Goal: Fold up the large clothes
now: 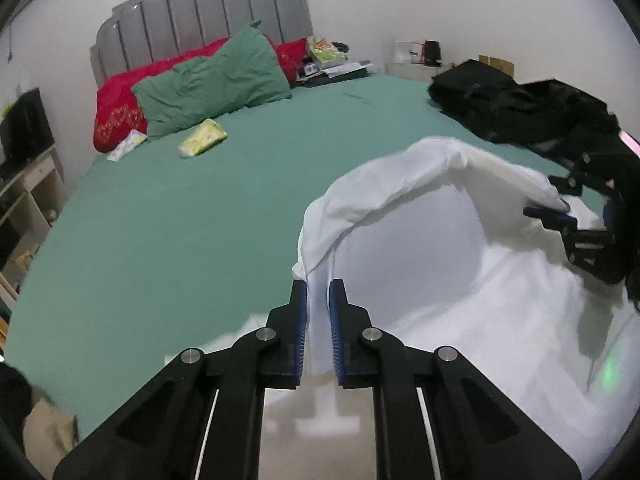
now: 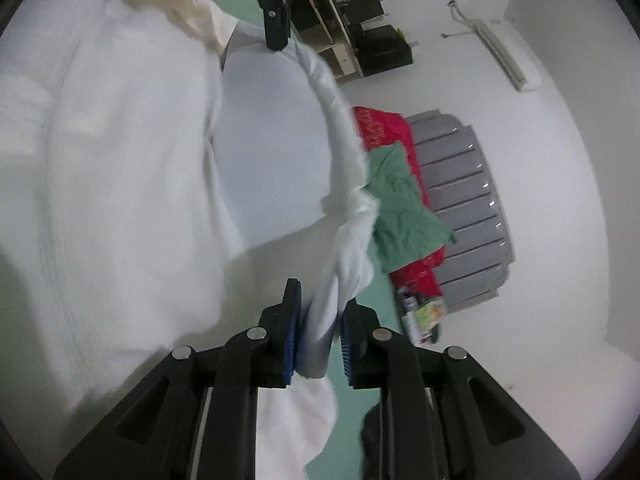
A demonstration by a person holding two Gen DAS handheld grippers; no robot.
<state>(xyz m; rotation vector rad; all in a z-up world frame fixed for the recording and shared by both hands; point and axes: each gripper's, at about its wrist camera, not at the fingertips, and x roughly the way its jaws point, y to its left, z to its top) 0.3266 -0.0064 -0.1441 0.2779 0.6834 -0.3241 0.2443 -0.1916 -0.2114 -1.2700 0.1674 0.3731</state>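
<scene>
1. White garment (image 1: 420, 248) fills the lower right of the left wrist view, lying on the green bed sheet (image 1: 180, 208) with one edge lifted into an arch above the rest of the cloth.
2. Left claw (image 1: 318, 308) at the bottom centre is narrowed onto that lifted edge, white cloth pinched between its blue pads (image 1: 302, 320).
3. Right claw (image 1: 560, 210) enters from the right edge of the same view and grips the far end of the arch; the fabric spans between the two claws.
4. Farther back in the frame, a green pillow (image 1: 212, 84) leans on a red pillow (image 1: 120, 108) against the grey headboard (image 1: 200, 12) in the upper left.
5. A yellow-green packet (image 1: 203, 143) lies on the sheet just in front of the pillows, and a heap of black clothing (image 1: 520, 108) sits at the upper right.
6. In the right wrist view the white garment (image 2: 120, 160) covers the left half of the frame, somewhat blurred.
7. Right claw (image 2: 319, 316) at the bottom centre holds a bunched fold of the cloth between its blue pads (image 2: 294, 340), the jaws partly closed around it.
8. Left claw (image 2: 276, 38) appears at the top centre, its tip on the other end of the raised edge.
9. Headboard (image 2: 464, 208), red pillow (image 2: 380, 128) and green pillow (image 2: 400, 208) appear at the right of the frame, turned sideways.
</scene>
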